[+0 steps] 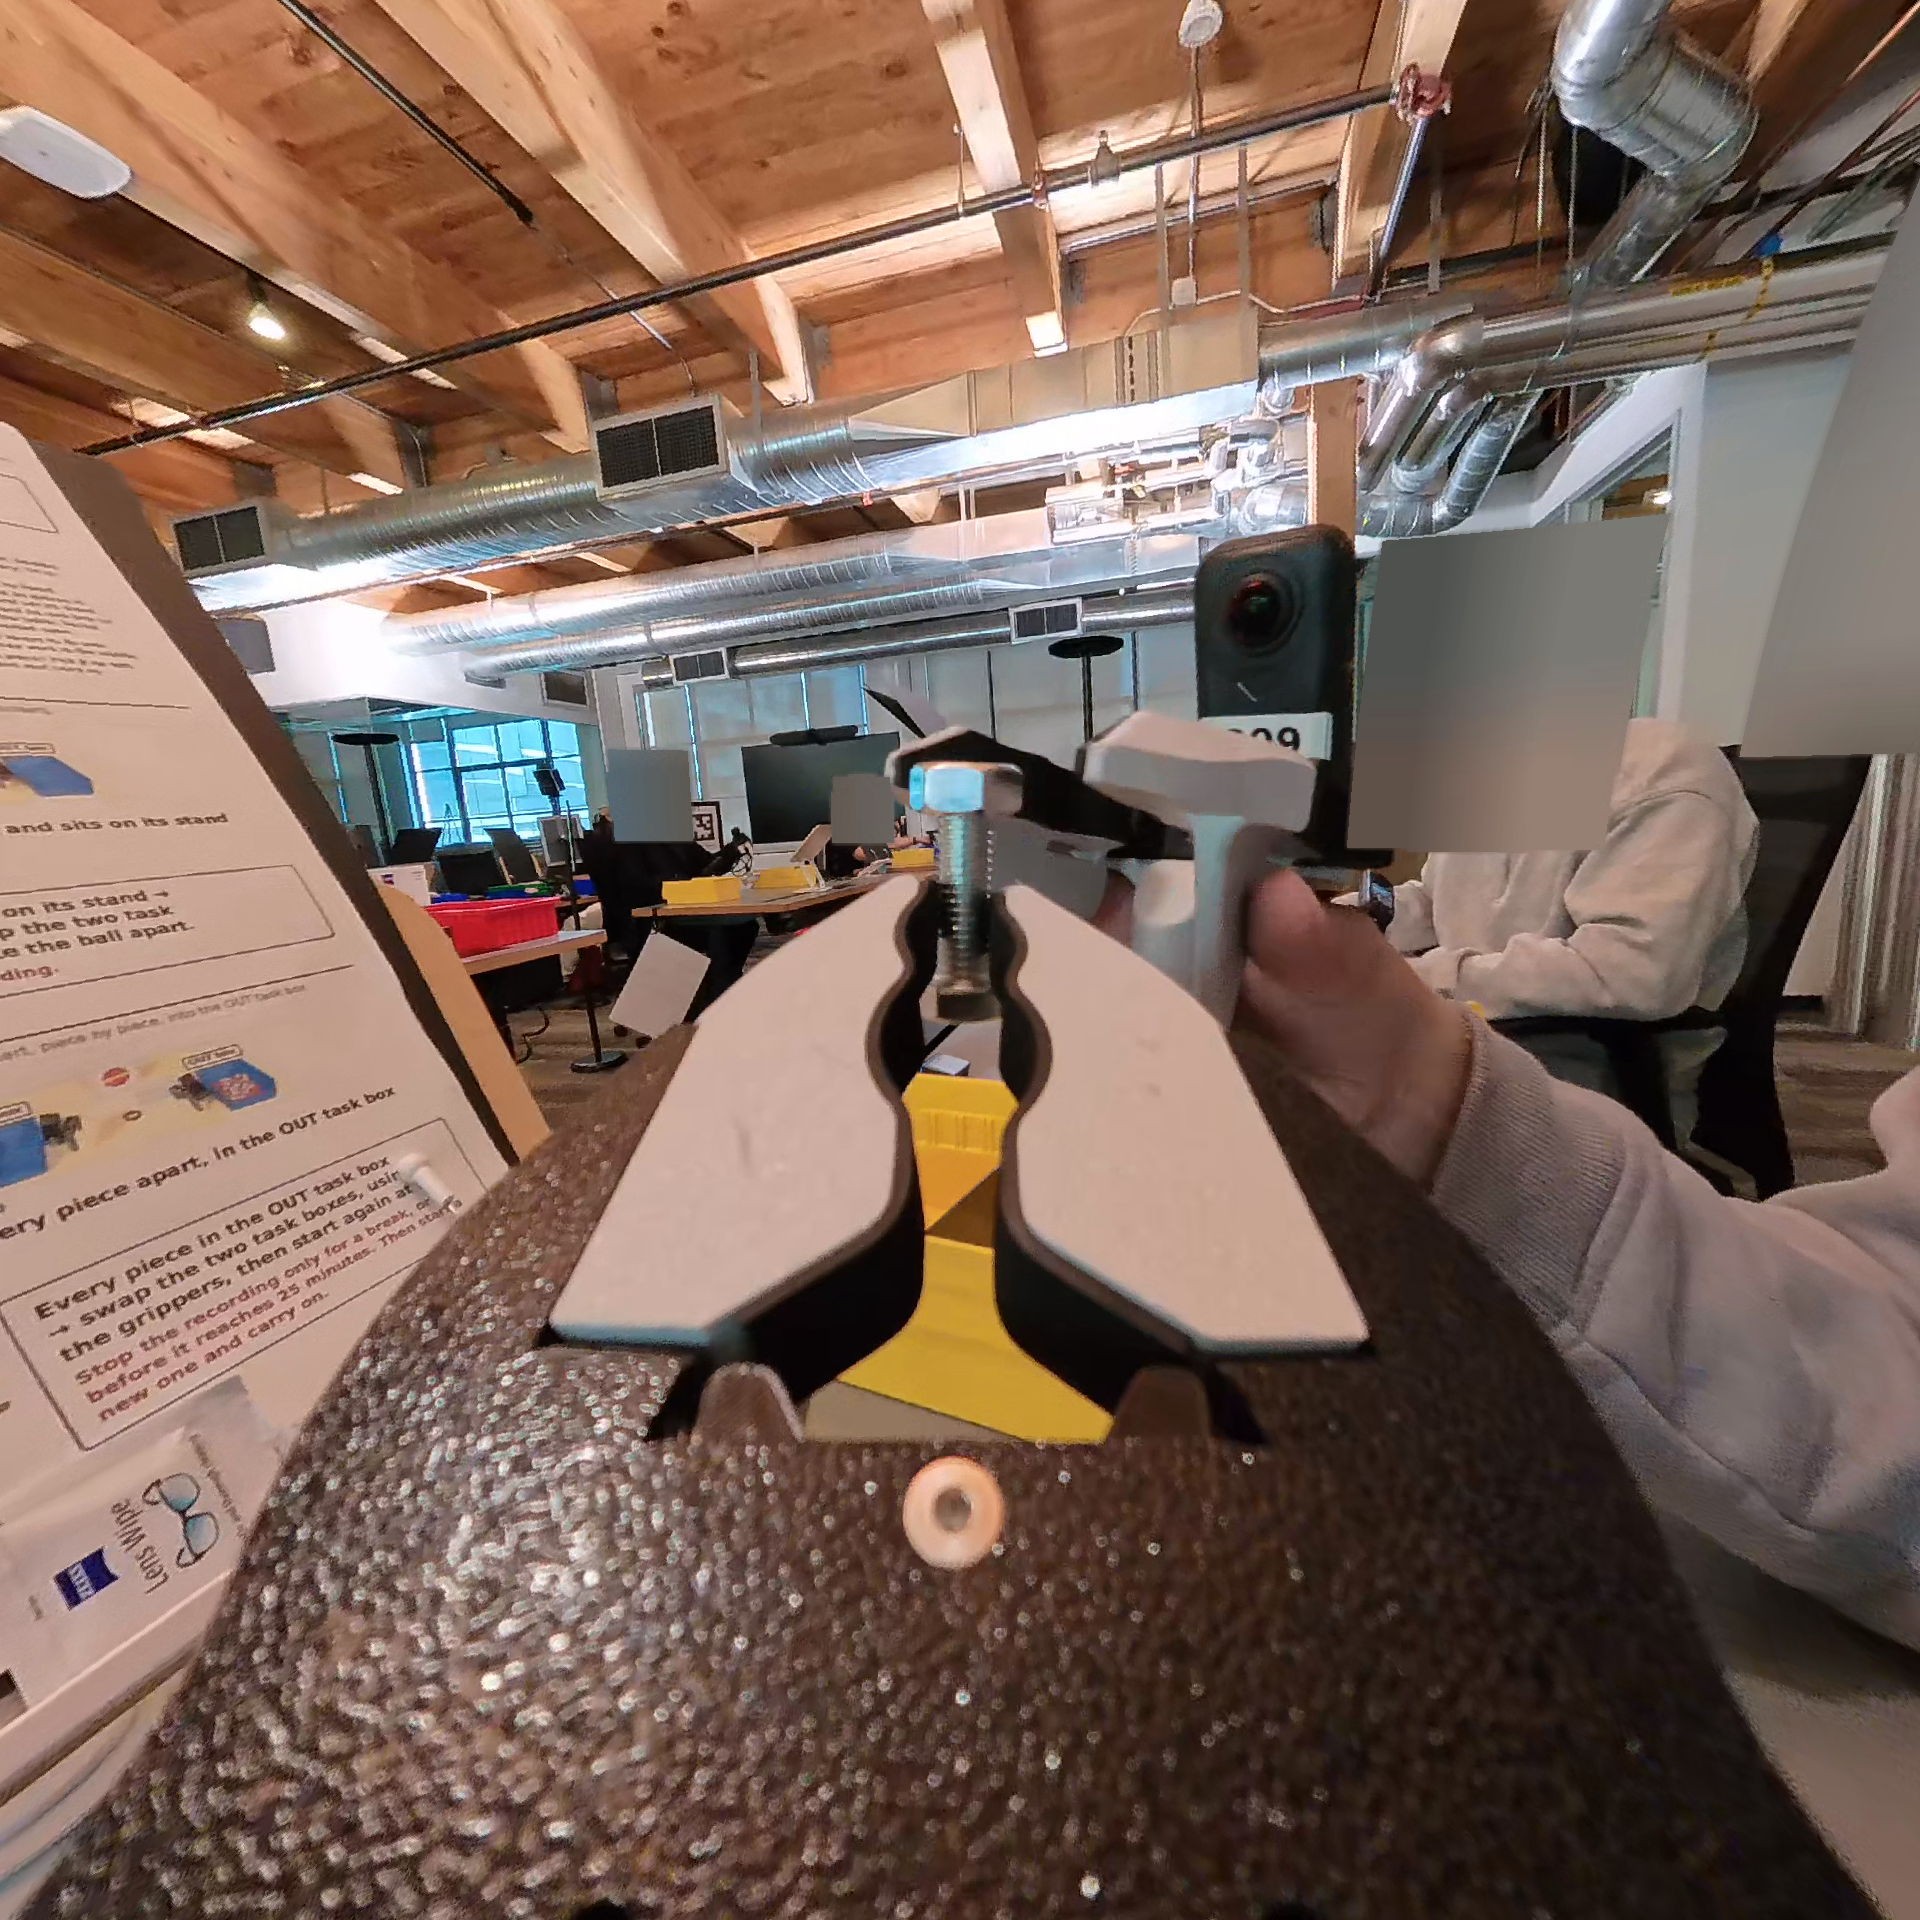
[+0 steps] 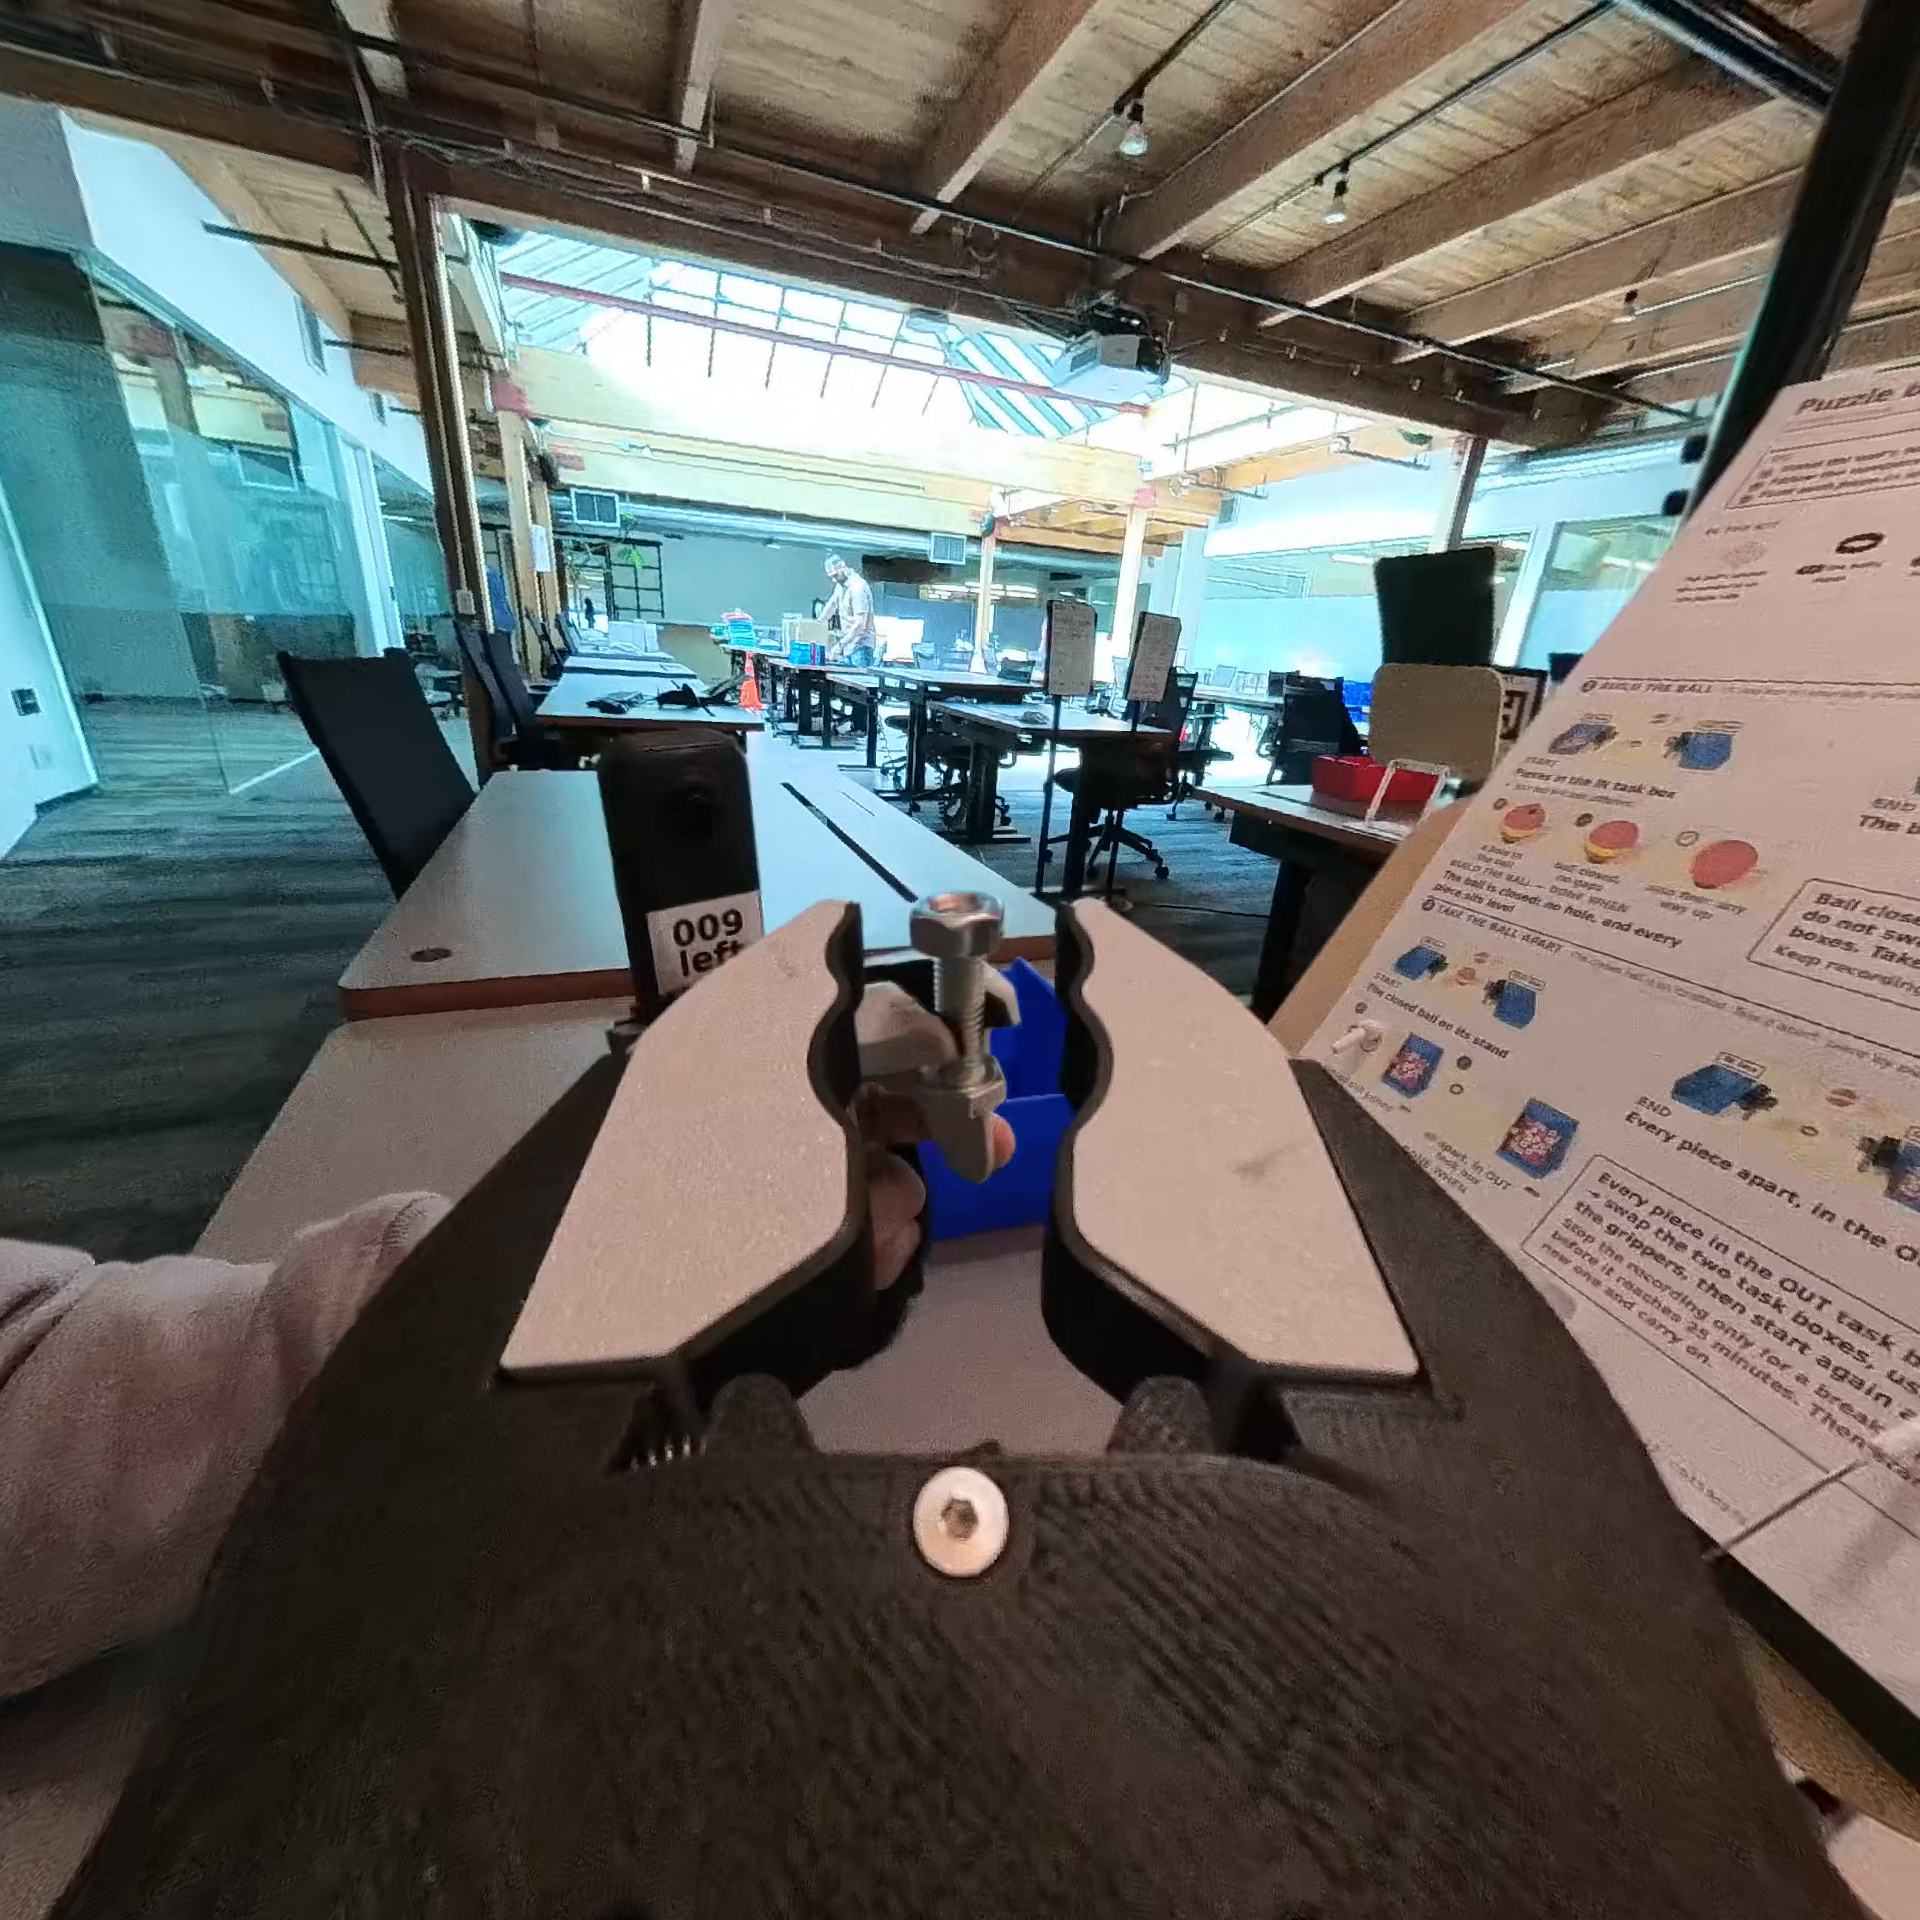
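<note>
- Right hand-held gripper point(image 2: 956, 997): jaws spread wide, nothing between pads.
- Silver bolt point(image 2: 958, 977) upright beyond them, clamped by left hand-held gripper point(image 2: 961, 1039).
- Blue bin point(image 2: 1013, 1143) behind, on pale surface point(image 2: 416, 1122).

Two close opposed wrist views, bolt point(image 1: 964, 904) shared

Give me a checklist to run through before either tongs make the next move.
1. Grip: left tongs clamp the bolt by its threaded shank, pads pressing on both sides: ok.
2. Bolt upright, hex head on top: ok.
3. Opening: right tongs stand open, with a gap on each side of the bolt head: ok.
4. Right tongs' tips level with the bolt head: ok.
5. The nut sits at the bolt's lower end; whether it is tight: cannot tell.
</note>
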`<state>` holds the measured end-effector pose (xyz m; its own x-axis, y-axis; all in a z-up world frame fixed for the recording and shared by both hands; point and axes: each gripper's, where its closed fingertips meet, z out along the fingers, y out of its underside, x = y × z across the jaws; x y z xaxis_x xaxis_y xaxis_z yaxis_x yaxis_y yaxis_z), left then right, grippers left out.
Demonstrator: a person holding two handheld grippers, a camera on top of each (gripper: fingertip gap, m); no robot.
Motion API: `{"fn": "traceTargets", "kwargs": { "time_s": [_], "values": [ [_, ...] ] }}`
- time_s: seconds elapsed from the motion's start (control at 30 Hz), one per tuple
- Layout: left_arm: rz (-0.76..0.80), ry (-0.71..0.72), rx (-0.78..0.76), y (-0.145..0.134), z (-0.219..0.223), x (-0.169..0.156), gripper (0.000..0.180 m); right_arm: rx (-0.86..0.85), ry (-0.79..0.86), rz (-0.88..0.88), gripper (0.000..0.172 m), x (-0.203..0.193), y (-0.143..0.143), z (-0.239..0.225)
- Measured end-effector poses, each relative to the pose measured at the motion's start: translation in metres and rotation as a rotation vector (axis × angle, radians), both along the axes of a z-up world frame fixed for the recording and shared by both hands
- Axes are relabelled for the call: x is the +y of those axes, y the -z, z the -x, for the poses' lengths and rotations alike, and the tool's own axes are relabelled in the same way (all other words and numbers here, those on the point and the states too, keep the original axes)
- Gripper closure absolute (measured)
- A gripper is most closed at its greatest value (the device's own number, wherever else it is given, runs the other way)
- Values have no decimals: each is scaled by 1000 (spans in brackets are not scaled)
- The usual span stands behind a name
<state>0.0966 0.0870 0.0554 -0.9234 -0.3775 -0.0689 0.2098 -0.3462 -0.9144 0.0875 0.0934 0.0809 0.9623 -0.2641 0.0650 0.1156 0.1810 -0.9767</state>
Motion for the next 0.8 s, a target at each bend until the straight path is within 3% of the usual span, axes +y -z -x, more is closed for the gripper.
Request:
{"fn": "traceTargets", "kwargs": {
  "time_s": [0.4, 0.5, 0.67, 0.73, 0.8],
  "values": [
    [-24, -65, -29, 1, -3, 1, 172, -43, 118, 66, 155, 7, 4, -1],
    [-46, 29, -35, 3, 7, -3, 172, -54, 2, 87, 155, 4, 6, 8],
    [-83, 355, -31, 8, 42, -15, 172, 6, -367, 50, 154, -9, 9, 42],
    [-80, 455, -13, 12, 50, -17, 172, 35, -455, -13, 155, -15, 4, 46],
    [-65, 466, -6, 12, 50, -18, 172, 58, -465, -41, 154, -20, 1, 43]
  ]
}}
